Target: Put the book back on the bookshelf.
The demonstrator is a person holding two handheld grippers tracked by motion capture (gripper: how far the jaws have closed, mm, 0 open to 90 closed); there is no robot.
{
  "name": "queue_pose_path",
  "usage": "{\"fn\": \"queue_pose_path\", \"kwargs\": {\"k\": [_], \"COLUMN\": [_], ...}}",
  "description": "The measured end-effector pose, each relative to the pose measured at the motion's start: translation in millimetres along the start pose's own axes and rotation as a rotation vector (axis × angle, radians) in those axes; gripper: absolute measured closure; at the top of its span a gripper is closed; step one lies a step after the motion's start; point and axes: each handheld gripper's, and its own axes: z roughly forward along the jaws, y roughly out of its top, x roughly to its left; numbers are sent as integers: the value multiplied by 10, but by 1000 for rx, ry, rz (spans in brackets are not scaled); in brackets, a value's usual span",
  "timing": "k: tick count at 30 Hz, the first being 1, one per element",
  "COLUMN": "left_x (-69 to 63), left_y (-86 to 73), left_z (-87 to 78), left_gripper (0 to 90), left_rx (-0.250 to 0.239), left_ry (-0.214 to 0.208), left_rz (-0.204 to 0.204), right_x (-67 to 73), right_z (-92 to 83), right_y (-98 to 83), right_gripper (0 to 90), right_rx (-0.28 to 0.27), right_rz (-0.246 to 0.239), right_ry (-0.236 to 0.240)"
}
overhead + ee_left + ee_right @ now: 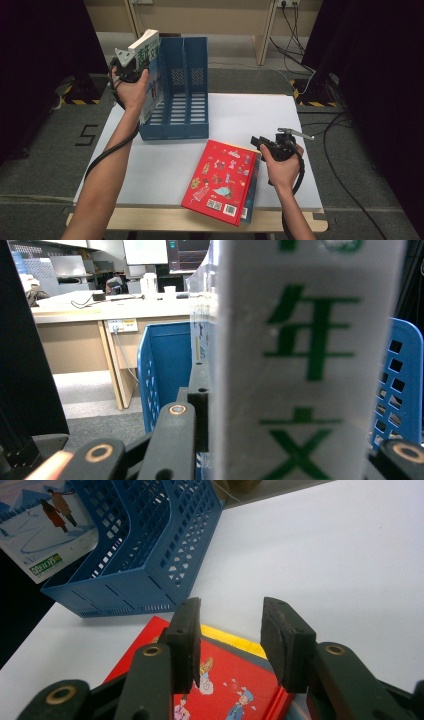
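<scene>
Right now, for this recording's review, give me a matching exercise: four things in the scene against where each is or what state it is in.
Things:
1. white book
2. red book
3. blue file rack
4. right gripper

Places or states:
A. lying flat at the table's near edge
B. open, nothing between its jaws
C. clamped in the left gripper, at the rack's left end
D. standing at the table's far left

Pairs: 1-C, 2-A, 3-D, 4-B

file rack [182, 95]: far-left part of table [250, 112], compartments side by side. book [150, 75]: upright at rack's leftmost compartment, partly above the rim. second book [222, 182]: flat on table, before the rack, at near edge.
</scene>
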Motion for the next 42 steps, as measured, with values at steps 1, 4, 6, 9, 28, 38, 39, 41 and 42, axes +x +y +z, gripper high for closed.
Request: {"fn": "queue_pose_path", "kwargs": {"k": [1,4,6,9,28,38,39,41,42], "left_x": [-2,-11,-19,-20,9,16,15,12,11], "left_y": [-2,-7,-13,-39,-171,-252,-254,-265,-273], "left_z": [7,32,52,82,208,248,249,248,249], "left_gripper": [735,735,735,735,735,735,734,734,734], "left_rx": [1,0,2,4,11,13,12,10,7], "left_ry": [-1,2,3,-1,11,16,17,17,19], "left_rz": [-1,4,10,0,3,8,6,5,6], "right_x": [-3,-4,3,8,-16,-45,-47,-48,-51], "right_z": [2,1,0,0,-22,-37,-39,-41,-38], "right_y": [-3,-5,-2,5,-13,-21,-24,-30,-33], "right_gripper": [603,603,603,603,605,605,606,606,606], "right_rx": [-1,-1,0,-3,-1,-5,-5,-1,-3], "right_rz": [-2,-2,2,-4,2,-2,1,11,9], "right_ry": [0,0,2,6,5,-1,-2,0,-1]}}
